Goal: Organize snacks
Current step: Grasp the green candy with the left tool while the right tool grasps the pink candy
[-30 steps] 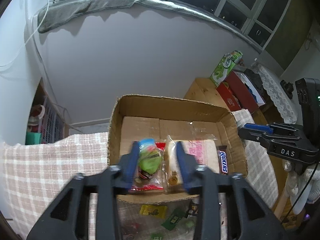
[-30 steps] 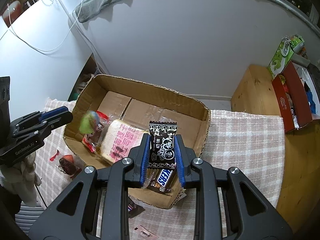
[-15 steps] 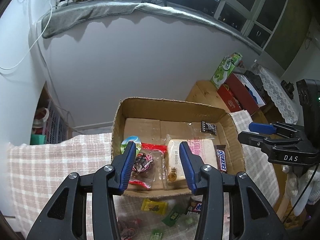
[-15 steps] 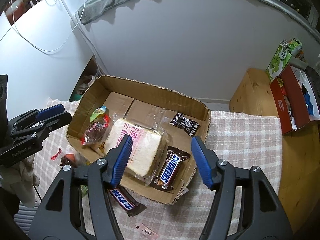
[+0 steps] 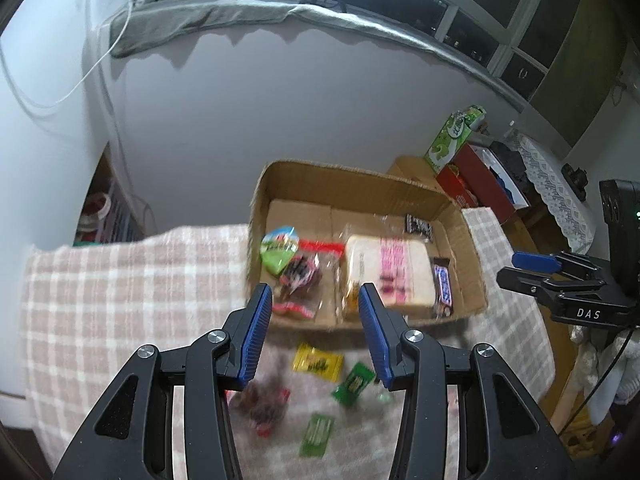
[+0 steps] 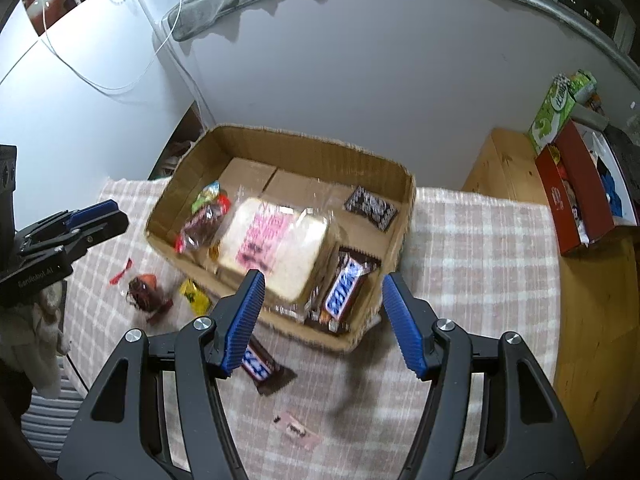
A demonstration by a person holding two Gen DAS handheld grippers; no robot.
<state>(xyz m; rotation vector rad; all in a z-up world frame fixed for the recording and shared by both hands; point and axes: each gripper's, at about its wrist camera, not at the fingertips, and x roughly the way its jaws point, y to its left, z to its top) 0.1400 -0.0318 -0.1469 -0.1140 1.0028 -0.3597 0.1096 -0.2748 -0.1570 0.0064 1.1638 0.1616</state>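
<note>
1. Left wrist view: the left gripper (image 5: 316, 330) stands moderately open with nothing between its blue pads. The cardboard box (image 5: 352, 184) lies ahead of it, already holding a bread pack (image 5: 390, 272), a green-topped sweet bag (image 5: 282, 248) and a Snickers bar (image 5: 443, 286). The loose snacks lie nearer, just below the fingertips on the checked cloth (image 5: 120, 280): a yellow packet (image 5: 318, 362), a green packet (image 5: 354, 383) toward the right finger, and a dark red bag (image 5: 264, 402) under the left finger.

2. Right wrist view: the right gripper (image 6: 322, 320) is wide and empty, over the box's near edge. A second Snickers bar (image 6: 266, 368) lies just beneath its left finger, long axis slanting down-right. I judge this bar the right hand's nearest pick; the red bag and yellow packet lie closer to the left hand.
</note>
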